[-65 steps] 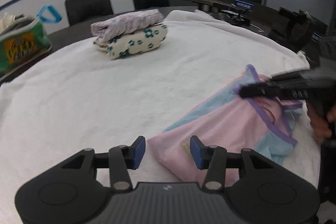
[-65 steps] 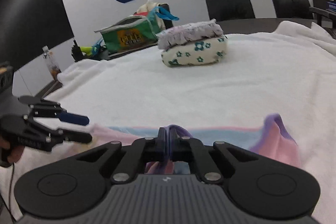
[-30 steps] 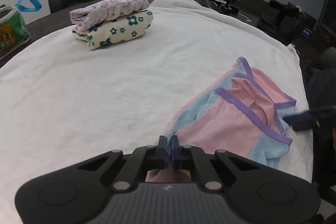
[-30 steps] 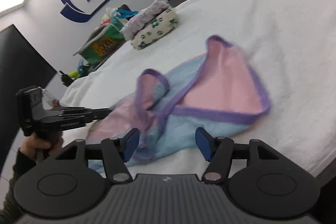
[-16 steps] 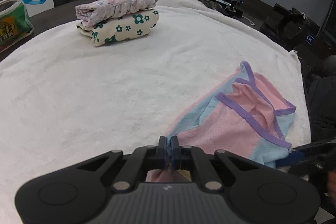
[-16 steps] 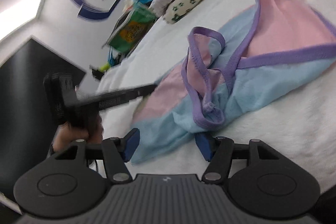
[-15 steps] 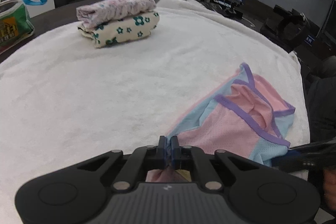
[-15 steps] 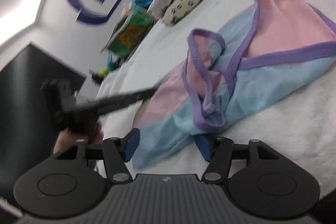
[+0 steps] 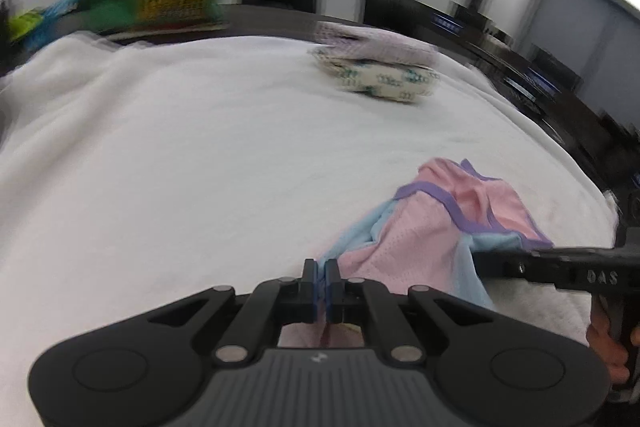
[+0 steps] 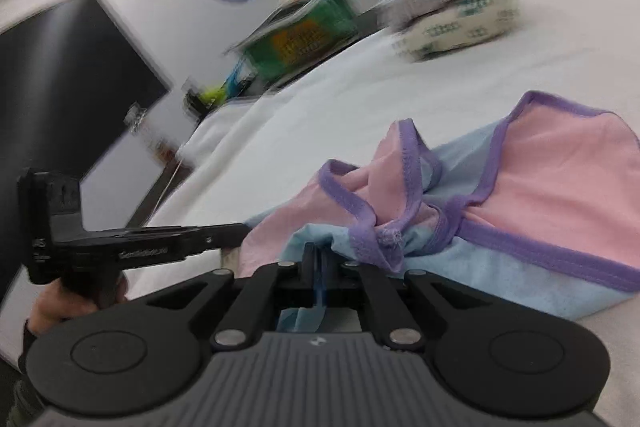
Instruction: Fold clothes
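A pink and light-blue garment with purple trim [image 9: 436, 227] lies bunched on the white towel-covered table [image 9: 200, 155] near its front right edge. My left gripper [image 9: 320, 273] is shut on the garment's near pink and blue corner. My right gripper [image 10: 319, 259] is shut on the light-blue edge of the same garment [image 10: 552, 203], its jaws pinching blue cloth. The right gripper shows in the left wrist view [image 9: 480, 263] against the garment's blue edge. The left gripper shows in the right wrist view [image 10: 240, 227] at the garment's pink corner.
Two folded garments [image 9: 380, 73] are stacked at the far side of the table, purple-patterned on top of cream with green flowers. A green bag [image 9: 148, 3] with blue handles stands beyond the towel at the back left. Dark chairs and desks ring the table.
My right gripper was open beside the garment half a second ago and has closed on its light-blue edge. My left gripper stays shut on its corner. Both views swung and blur.
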Tool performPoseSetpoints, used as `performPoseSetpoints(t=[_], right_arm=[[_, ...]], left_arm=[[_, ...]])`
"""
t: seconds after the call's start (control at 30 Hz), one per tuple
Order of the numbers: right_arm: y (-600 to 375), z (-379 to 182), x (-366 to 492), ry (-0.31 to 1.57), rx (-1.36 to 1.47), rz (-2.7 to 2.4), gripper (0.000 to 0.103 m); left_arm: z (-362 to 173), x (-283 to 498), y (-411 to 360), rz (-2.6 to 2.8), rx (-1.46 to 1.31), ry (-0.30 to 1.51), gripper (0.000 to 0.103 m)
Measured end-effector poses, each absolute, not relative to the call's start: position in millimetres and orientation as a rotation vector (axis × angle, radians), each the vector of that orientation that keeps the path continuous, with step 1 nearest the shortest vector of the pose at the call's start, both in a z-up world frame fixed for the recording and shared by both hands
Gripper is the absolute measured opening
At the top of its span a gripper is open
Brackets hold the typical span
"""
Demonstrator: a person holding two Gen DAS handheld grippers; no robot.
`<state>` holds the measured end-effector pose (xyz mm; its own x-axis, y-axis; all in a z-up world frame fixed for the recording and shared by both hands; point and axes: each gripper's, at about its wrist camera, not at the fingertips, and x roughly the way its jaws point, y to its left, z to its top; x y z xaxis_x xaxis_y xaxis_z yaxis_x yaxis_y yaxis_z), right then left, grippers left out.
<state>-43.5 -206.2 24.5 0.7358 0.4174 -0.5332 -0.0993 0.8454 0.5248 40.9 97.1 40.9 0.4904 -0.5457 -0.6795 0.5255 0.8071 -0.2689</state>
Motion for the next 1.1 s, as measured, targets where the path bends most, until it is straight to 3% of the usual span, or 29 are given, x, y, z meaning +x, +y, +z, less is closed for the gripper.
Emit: performPoseSetpoints(t=[0.27, 0.3, 0.4, 0.47, 0.67, 0.7, 0.73, 0.77, 1.1], right_arm=[[-138.8, 29.6, -11.5, 0.813, 0.353, 0.525, 0.006], [-137.1, 30.3, -17.6, 0.816, 0.341, 0.533, 0.012], [-139.8, 30.8, -43.9, 0.819, 0.322, 0.524, 0.060], [-136.9, 27.8, -63.7, 0.830, 0.323, 0.530, 0.060], [-103.9, 22.0, -93.5, 0.816, 0.321, 0.563, 0.059], [-97.8, 20.7, -95.5, 0.808, 0.313, 0.563, 0.049], [-92.1, 19.0, -96.8, 0.799, 0.294, 0.562, 0.011], [-86.4, 17.3, -98.1, 0.790, 0.276, 0.561, 0.004], [-160.7, 55.7, -146.1, 0.729, 0.207, 0.455, 0.003]], left_arm=[[39.2, -40.7, 198.3, -0.425, -0.228, 0.759, 0.002], [38.6, -46.9, 203.2, -0.425, -0.248, 0.743, 0.003], [38.9, -54.2, 208.4, -0.429, -0.275, 0.719, 0.003], [38.2, -52.6, 208.2, -0.437, -0.286, 0.714, 0.003], [34.2, -55.0, 209.9, -0.439, -0.316, 0.725, 0.003], [33.2, -55.9, 209.7, -0.436, -0.320, 0.724, 0.003], [32.9, -58.0, 209.5, -0.433, -0.323, 0.720, 0.002], [33.2, -61.0, 208.8, -0.430, -0.324, 0.716, 0.002], [33.8, -109.7, 148.7, -0.617, -0.256, 0.752, 0.000]])
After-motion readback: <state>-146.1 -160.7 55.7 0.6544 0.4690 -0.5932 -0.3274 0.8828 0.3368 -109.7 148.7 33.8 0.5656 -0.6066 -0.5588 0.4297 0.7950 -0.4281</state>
